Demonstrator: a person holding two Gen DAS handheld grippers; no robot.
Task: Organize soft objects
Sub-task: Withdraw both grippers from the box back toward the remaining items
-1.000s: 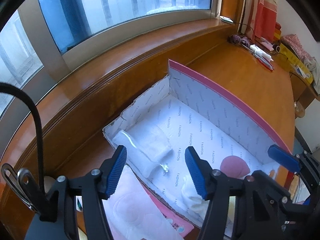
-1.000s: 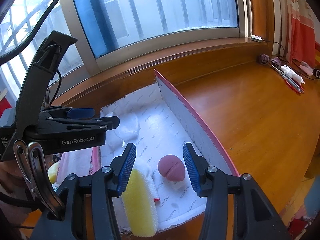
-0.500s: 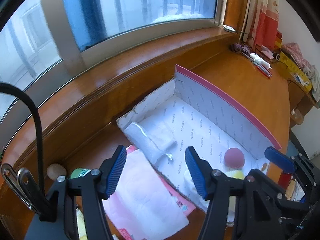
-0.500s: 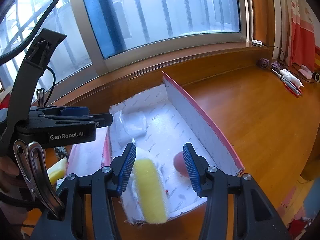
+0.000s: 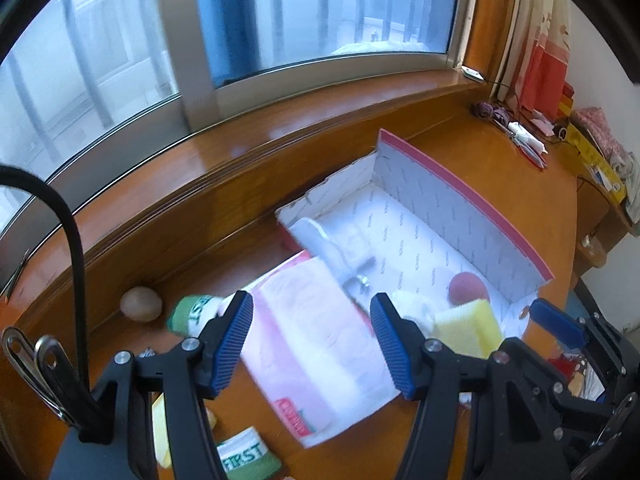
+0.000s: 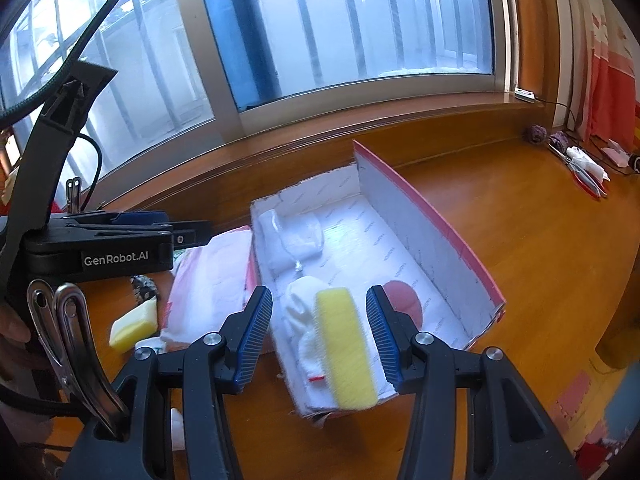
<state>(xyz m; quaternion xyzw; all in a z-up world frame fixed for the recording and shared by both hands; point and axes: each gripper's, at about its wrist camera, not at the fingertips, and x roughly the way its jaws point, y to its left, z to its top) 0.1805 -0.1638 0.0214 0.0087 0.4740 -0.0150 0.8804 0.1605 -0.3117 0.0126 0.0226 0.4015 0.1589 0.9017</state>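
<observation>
1. Left wrist view: the left tongs (image 5: 312, 340) gape empty above a pale pink packet (image 5: 320, 344) lying flat on the table (image 5: 500, 184), beside the open box (image 5: 460, 184).
2. Right wrist view: the right tongs (image 6: 320, 332) stand part open, holding nothing, over a yellow sponge (image 6: 346, 344) lying in the box's near end.

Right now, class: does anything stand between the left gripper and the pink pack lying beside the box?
Nothing visible does. The left gripper hangs open above the pink pack, which lies flat on the table outside the box; only air separates them.

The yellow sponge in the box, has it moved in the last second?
No. The yellow sponge still lies at the box's near end beside the white cloth; only the cameras pulled back.
</observation>
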